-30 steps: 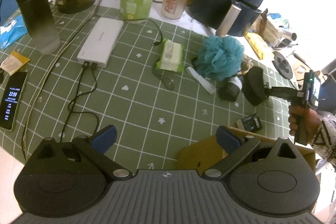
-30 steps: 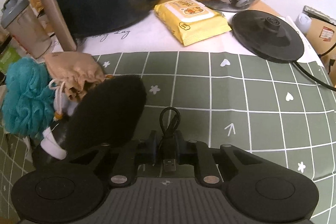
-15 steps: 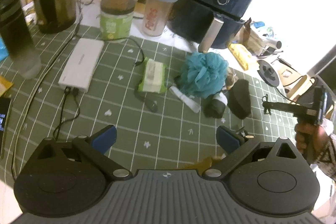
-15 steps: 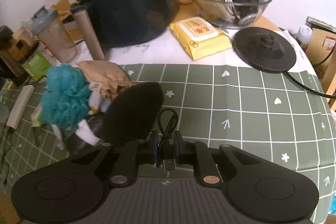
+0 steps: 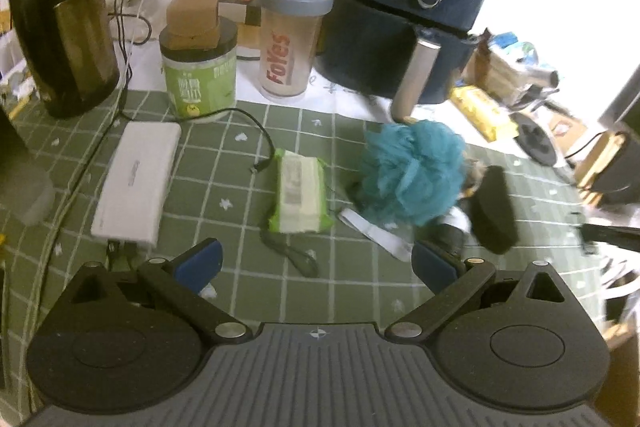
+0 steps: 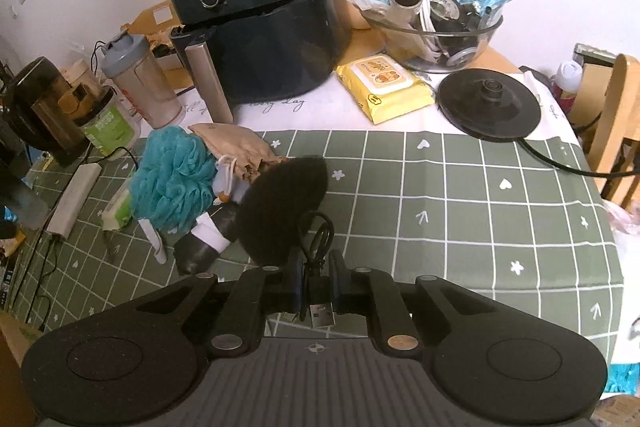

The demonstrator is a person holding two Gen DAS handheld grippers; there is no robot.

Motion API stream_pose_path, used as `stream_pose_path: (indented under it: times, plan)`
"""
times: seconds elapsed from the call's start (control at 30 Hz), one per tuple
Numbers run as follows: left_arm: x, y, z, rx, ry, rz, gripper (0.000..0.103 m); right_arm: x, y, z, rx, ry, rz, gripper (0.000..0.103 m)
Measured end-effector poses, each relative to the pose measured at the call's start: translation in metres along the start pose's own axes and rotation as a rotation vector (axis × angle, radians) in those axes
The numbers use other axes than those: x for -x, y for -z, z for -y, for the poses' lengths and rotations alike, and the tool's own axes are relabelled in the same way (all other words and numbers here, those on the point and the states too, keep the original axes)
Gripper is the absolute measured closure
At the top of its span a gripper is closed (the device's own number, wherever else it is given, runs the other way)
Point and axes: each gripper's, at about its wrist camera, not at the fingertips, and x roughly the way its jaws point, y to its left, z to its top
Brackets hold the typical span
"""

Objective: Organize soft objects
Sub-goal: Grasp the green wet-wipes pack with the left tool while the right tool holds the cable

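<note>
A teal bath pouf (image 5: 412,173) (image 6: 174,183) lies on the green checked cloth beside a tan drawstring pouch (image 6: 234,147), a black fuzzy pad (image 5: 494,209) (image 6: 282,205) and a rolled black sock with a white band (image 6: 206,243). A green wet-wipes pack (image 5: 298,193) lies left of the pouf. My left gripper (image 5: 316,265) is open and empty, held above the cloth in front of the wipes. My right gripper (image 6: 316,279) is shut on a short black USB cable (image 6: 316,267), just in front of the black pad.
A dark air fryer (image 6: 256,3), shaker bottle (image 5: 290,35), green jar (image 5: 198,75), black kettle (image 5: 60,23) and white power bank (image 5: 138,181) stand at the back and left. A yellow wipes pack (image 6: 384,87), glass bowl (image 6: 436,23) and kettle base (image 6: 490,103) lie at the right.
Both grippers have drawn back and up from the pile, so more of the table shows. The black pad now lies on the cloth by the pouf. The right gripper still holds the cable.
</note>
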Motion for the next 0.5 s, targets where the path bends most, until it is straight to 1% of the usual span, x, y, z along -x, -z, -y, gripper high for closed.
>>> stream_pose_path:
  times: [0.2, 0.33, 0.43, 0.47, 0.5]
  plan:
    - [-0.036, -0.01, 0.009, -0.111, -0.054, 0.036, 0.0, 0.016, 0.005, -0.004, -0.018, 0.006, 0.019, 0.088]
    - [-0.062, -0.017, 0.013, -0.137, -0.065, 0.051, 0.0, 0.025, 0.009, -0.007, -0.034, 0.007, 0.031, 0.088]
    - [-0.083, -0.022, 0.014, -0.15, -0.084, 0.033, 0.001, 0.031, 0.011, -0.008, -0.052, 0.011, 0.04, 0.088]
    - [-0.09, -0.024, 0.014, -0.156, -0.091, 0.024, 0.008, 0.034, 0.012, -0.008, -0.061, 0.013, 0.042, 0.088]
    - [-0.099, -0.025, 0.014, -0.163, -0.101, 0.009, 0.018, 0.036, 0.013, -0.008, -0.067, 0.014, 0.045, 0.088]
